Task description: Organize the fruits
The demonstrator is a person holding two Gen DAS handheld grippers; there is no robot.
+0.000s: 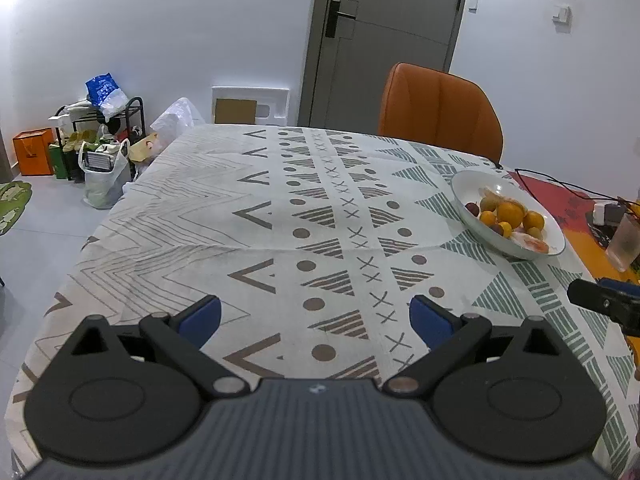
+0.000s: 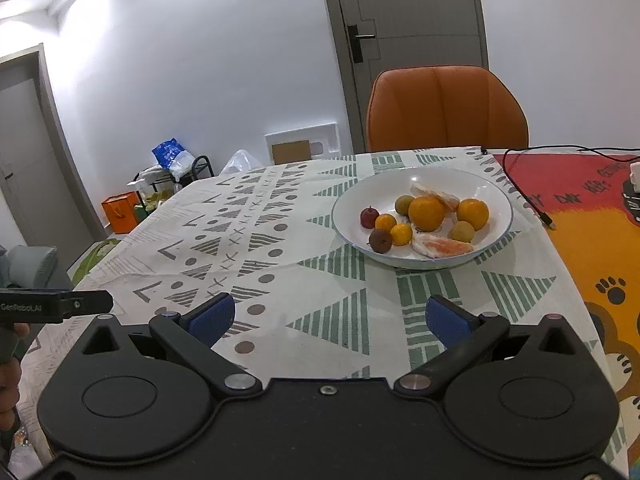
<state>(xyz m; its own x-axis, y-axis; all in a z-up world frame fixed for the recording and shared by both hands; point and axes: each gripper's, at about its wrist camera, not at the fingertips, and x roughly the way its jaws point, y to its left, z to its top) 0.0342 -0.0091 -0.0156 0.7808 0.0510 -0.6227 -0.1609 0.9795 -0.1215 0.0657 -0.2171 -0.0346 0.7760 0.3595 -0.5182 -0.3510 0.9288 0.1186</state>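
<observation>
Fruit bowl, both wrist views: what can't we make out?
- White bowl: near-side outer wall hidden by its own rim, right wrist view.
- Peeled segments: fruit type unclear.
- Small dark fruit: too small to identify, left wrist view.
- Glass: cut off by the frame edge, left wrist view.
</observation>
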